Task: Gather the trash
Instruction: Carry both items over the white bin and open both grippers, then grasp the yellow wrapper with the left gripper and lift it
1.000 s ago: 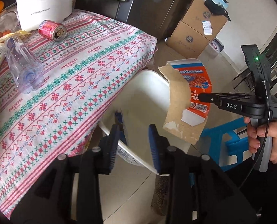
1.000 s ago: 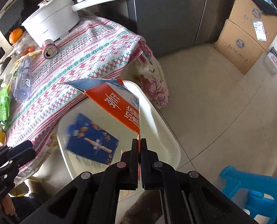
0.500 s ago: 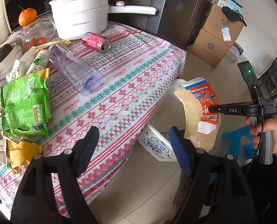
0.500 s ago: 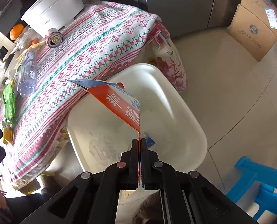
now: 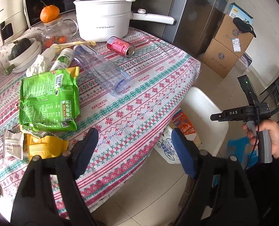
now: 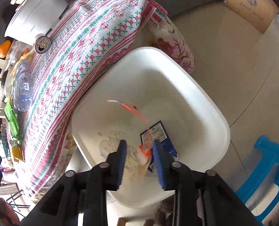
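Observation:
A white plastic bin (image 6: 177,86) stands on the floor beside the table; it also shows in the left wrist view (image 5: 205,111). My right gripper (image 6: 140,162) is open above the bin. An orange carton (image 6: 139,131) falls free between its fingers; it also shows in the left wrist view (image 5: 184,126). A blue packet (image 6: 158,133) lies in the bin. My left gripper (image 5: 133,150) is open and empty over the table edge. On the table lie a green bag (image 5: 49,98), a clear bottle (image 5: 103,71), a red can (image 5: 120,46) and a yellow wrapper (image 5: 45,146).
A white pot (image 5: 103,18), a glass jar with an orange (image 5: 51,30) and bowls (image 5: 22,54) stand at the back of the patterned tablecloth (image 5: 149,86). Cardboard boxes (image 5: 228,47) stand by the wall. A blue stool (image 6: 267,169) stands right of the bin.
My right gripper opened and let go of the orange carton, which drops into the bin. My left gripper moved back over the table and opened wider.

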{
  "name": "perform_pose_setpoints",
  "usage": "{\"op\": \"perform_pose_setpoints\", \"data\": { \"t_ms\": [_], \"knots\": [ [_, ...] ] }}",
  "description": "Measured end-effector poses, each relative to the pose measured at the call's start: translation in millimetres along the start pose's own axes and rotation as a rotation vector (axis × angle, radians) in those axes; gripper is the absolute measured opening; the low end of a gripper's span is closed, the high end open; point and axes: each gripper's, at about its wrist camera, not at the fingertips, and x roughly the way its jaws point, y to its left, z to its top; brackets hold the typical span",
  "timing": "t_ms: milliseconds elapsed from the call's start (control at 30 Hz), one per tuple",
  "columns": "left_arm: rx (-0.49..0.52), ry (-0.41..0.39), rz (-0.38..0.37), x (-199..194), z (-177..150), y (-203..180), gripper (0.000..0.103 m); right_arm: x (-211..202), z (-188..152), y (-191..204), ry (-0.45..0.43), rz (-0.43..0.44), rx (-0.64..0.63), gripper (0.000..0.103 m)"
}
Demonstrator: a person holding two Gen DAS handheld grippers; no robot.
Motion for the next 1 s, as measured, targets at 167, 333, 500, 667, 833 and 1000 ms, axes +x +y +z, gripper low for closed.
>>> {"op": "perform_pose_setpoints", "data": {
  "t_ms": [167, 333, 500, 667, 833, 1000],
  "knots": [
    [-0.008, -0.017, 0.01, -11, 0, 9, 0.08, -19, -3, 9, -0.064, -0.017, -0.047, 0.058],
    [-0.043, -0.022, 0.038, -19, 0, 29, 0.083, -39, -5, 35, -0.148, -0.035, -0.139, 0.066],
    [-0.1, -0.017, 0.093, -28, -7, 62, 0.085, -56, -10, 67, -0.239, -0.061, -0.244, 0.072],
    [-0.185, -0.006, 0.151, -37, -17, 103, 0.087, -62, -14, 104, -0.299, -0.082, -0.338, 0.079],
    [-0.278, 0.027, 0.194, -38, -31, 142, 0.088, -56, -18, 142, -0.305, -0.087, -0.419, 0.081],
    [-0.328, 0.088, 0.168, -23, -40, 165, 0.088, -48, -24, 173, -0.291, -0.078, -0.482, 0.081]
  ]
}}
